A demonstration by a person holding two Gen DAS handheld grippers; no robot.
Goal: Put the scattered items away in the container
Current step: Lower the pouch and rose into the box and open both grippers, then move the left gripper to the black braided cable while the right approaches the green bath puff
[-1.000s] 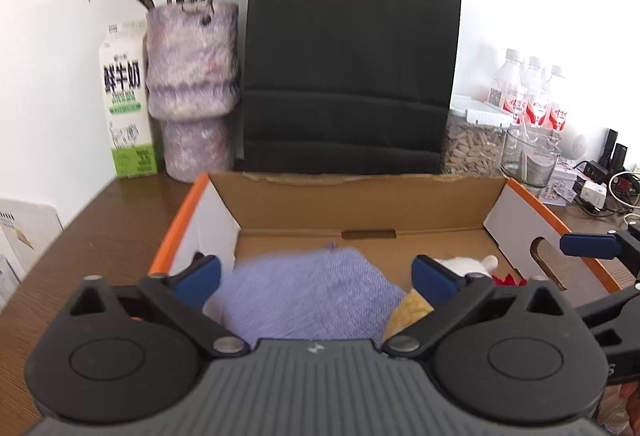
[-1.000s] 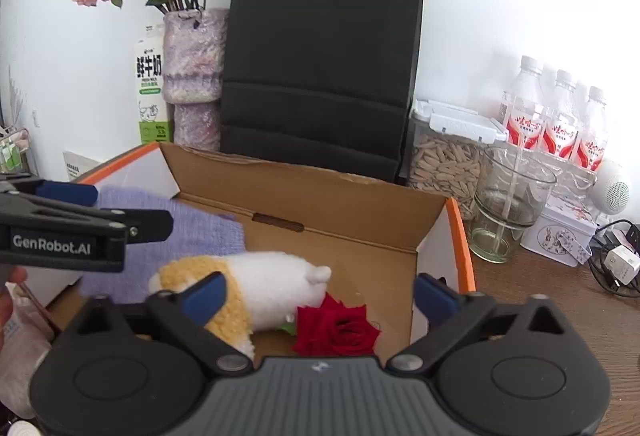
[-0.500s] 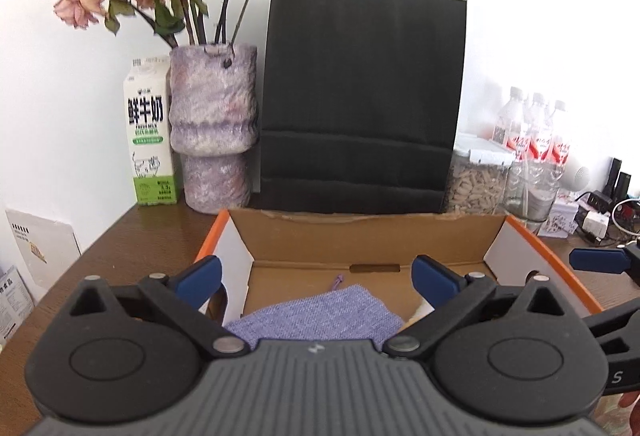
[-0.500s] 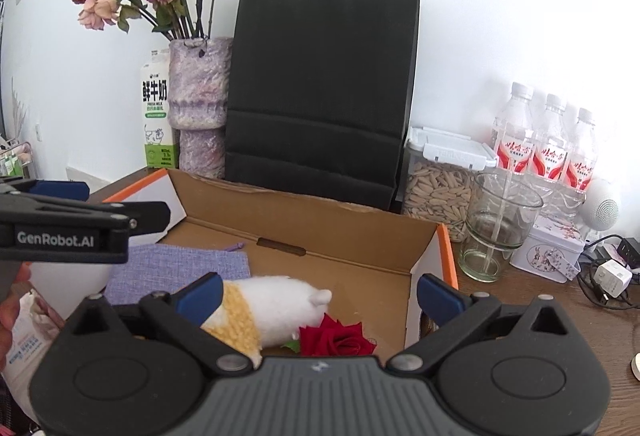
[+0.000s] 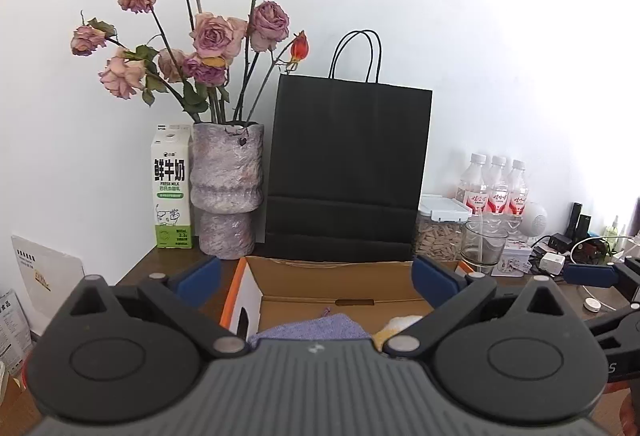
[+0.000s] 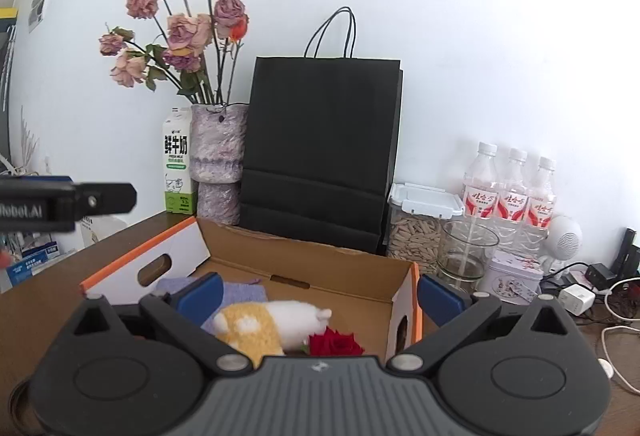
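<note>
Wooden tabletop [image 6: 52, 288] under a white wall, cluttered along the back. Your left gripper [image 5: 316, 274] has its fingers spread wide with nothing between them; your right gripper [image 6: 318, 296] is likewise wide apart and empty. Nearest, just ahead of and below both sets of fingertips, sits the cardboard box [image 6: 328, 264], open-topped, brown inside, with white end walls, orange rims and oval handle cut-outs. Between the right fingers lie a plush toy [image 6: 272, 320], white and orange, fuzzy and rounded, and touching it on the right-finger side a red rose [image 6: 336, 344]. Behind the left finger of that gripper a lilac knitted cloth [image 6: 244, 292] lies flat on the box floor. All three rest inside the box, so the tidying looks close to done; no loose item shows on the table. Handling judgement: the plush is light and squashy, so pinch it across the body; the cloth is limp, so gather a fold or corner; the rose looks fragile, so take the stem, not the petals. Beyond the box stands a black paper bag [image 6: 320, 156], stiff and creased, with cord handles. Past the left fingers are a rough stone-look vase [image 6: 218, 160] of dried roses and a milk carton [image 6: 176, 164]. Past the right fingers are a seed jar [image 6: 420, 232], a glass cup [image 6: 466, 256] and water bottles [image 6: 510, 188].
</note>
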